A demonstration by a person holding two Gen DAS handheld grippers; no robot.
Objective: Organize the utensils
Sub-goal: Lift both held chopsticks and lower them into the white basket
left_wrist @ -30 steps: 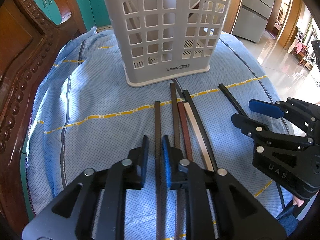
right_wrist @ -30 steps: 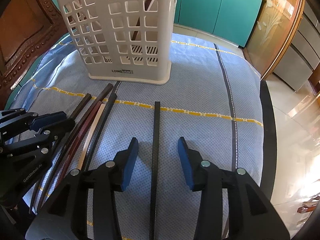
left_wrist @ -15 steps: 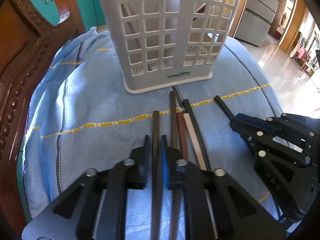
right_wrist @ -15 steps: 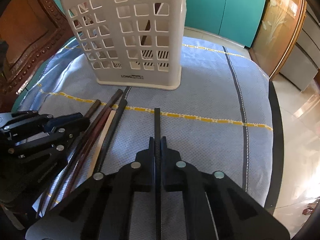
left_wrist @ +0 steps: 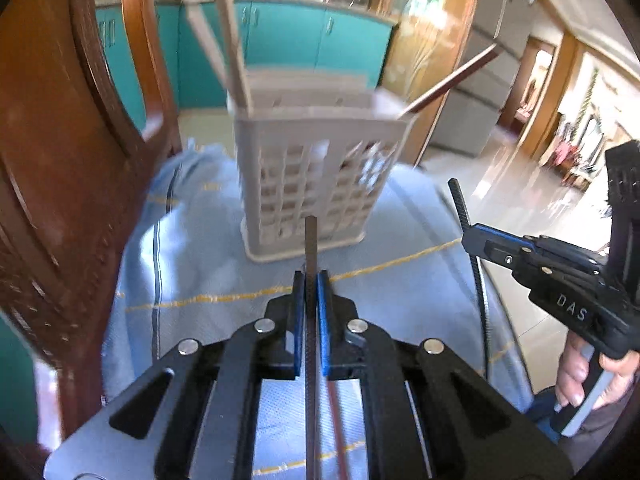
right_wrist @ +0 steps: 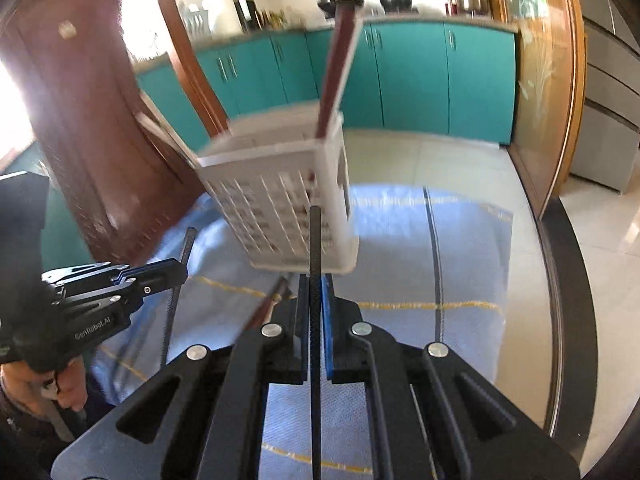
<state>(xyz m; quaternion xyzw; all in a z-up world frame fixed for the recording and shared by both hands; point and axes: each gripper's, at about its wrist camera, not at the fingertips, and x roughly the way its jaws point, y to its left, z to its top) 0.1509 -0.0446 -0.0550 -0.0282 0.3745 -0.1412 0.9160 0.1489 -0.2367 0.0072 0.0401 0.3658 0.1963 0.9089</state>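
since half a second ago both grippers have lifted off the cloth, each carrying its chopstick; the views have tipped up to take in the kitchen, where earlier they looked down on the row of sticks.

left gripper (left_wrist: 311, 300): fingers pressed together on a dark brown chopstick (left_wrist: 310, 240), which runs straight out ahead between the blue pads, its tip in front of the basket's lower wall. a reddish stick (left_wrist: 335, 420) lies on the cloth beneath the gripper.

right gripper (right_wrist: 316, 304): pinching a black chopstick (right_wrist: 315, 240), also pointing ahead toward the basket. in the left view this stick (left_wrist: 460, 204) stands tilted up from the right gripper's pads. more loose sticks (right_wrist: 272, 300) lie on the blue cloth (right_wrist: 400, 240) just past the fingers (count not readable, blurred).

further out: white lattice basket (left_wrist: 316, 184) upright on the cloth-covered counter, already holding sticks — pale ones (left_wrist: 232, 48) leaning left, one dark red (left_wrist: 452, 80) leaning right. a carved wooden chair (left_wrist: 60, 160) stands to the left of it. teal cabinets (right_wrist: 420, 76) stand at the back.
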